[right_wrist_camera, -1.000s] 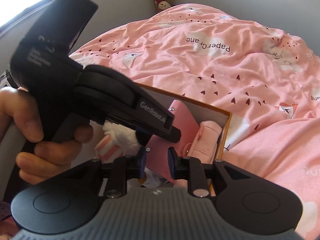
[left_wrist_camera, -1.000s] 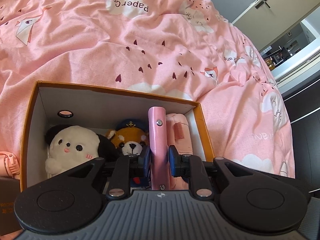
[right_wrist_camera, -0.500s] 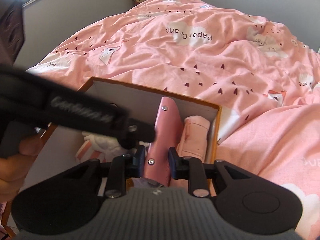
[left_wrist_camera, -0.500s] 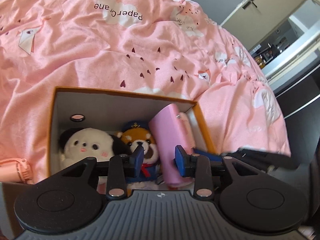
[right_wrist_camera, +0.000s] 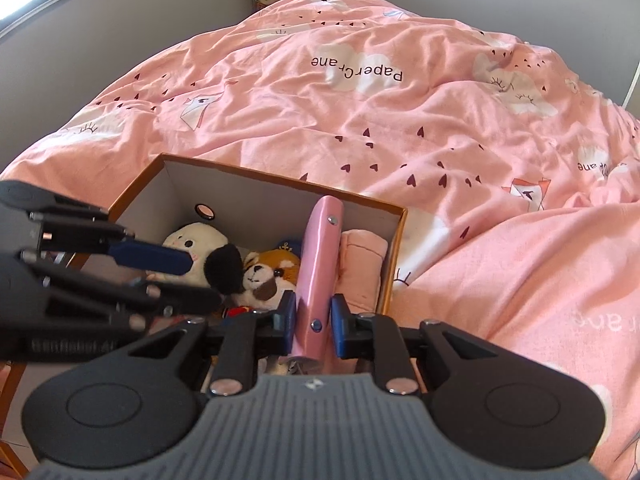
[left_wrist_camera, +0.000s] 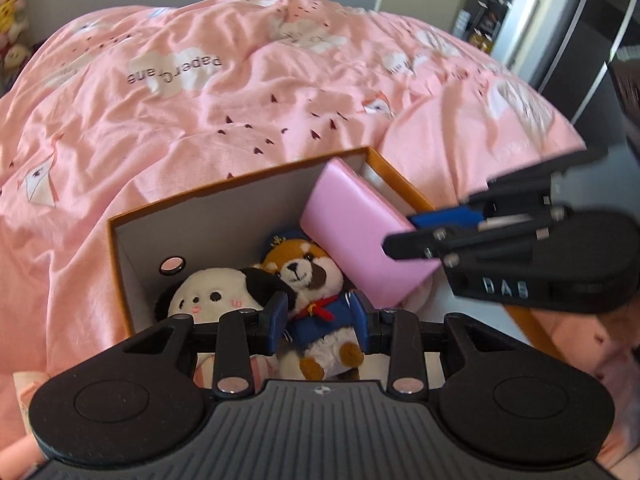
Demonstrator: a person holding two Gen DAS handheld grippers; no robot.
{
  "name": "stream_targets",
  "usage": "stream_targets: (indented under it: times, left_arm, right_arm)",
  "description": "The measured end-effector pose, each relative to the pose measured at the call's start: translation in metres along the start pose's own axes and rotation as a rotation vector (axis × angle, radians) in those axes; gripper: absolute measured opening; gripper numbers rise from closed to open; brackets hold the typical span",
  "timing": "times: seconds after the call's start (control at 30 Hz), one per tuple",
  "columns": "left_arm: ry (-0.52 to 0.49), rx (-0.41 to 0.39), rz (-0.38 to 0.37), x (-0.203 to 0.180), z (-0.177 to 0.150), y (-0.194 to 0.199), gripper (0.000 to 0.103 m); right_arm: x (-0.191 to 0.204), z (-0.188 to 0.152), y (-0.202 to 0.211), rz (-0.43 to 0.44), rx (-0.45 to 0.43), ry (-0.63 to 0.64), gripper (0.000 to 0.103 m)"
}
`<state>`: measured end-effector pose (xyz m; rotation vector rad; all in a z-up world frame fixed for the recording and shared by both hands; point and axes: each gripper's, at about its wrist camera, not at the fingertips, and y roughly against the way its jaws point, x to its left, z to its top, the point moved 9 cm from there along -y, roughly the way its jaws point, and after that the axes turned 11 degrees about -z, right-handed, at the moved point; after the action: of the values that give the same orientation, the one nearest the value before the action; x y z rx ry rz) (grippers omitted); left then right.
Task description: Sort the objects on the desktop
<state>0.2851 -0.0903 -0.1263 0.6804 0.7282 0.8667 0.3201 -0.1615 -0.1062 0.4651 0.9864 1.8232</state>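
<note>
While closing the right gripper (right_wrist_camera: 313,325) on the edge of the pink case (right_wrist_camera: 318,264), kept upright inside the orange box (right_wrist_camera: 394,256) probably to fit beside the plush toys (right_wrist_camera: 260,276); left gripper (left_wrist_camera: 318,322) open, holding nothing.

Both matte black plastic tongs, left (left_wrist_camera: 319,326) and right (right_wrist_camera: 313,326), carry blue rubber pads (right_wrist_camera: 341,330), silver screws and grey ribbed bodies.

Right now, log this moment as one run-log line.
left gripper: open, nothing held | right gripper: jaws closing on pink case | case: on edge in orange box, beside plush toys
</note>
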Motion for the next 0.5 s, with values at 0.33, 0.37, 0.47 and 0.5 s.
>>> stream_targets:
  times: [0.33,0.37,0.47,0.5]
  left_arm:
    - [-0.142,0.06,0.056,-0.011,-0.002,-0.042,0.046]
    - [-0.133,0.062,0.056,-0.009,-0.001,-0.045,0.046]
    - [-0.102,0.061,0.07,0.001,0.001,-0.052,0.046]
    - [-0.094,0.057,0.081,0.003,0.002,-0.053,0.046]
  right_arm:
    - [-0.002,0.004,-0.005,0.032,0.032,-0.008,0.021]
    - [-0.002,0.005,-0.006,0.036,0.037,-0.008,0.021]
    - [-0.001,0.005,-0.012,0.033,0.046,0.002,0.028]
    - [0.0,0.006,-0.015,0.036,0.049,0.002,0.03]
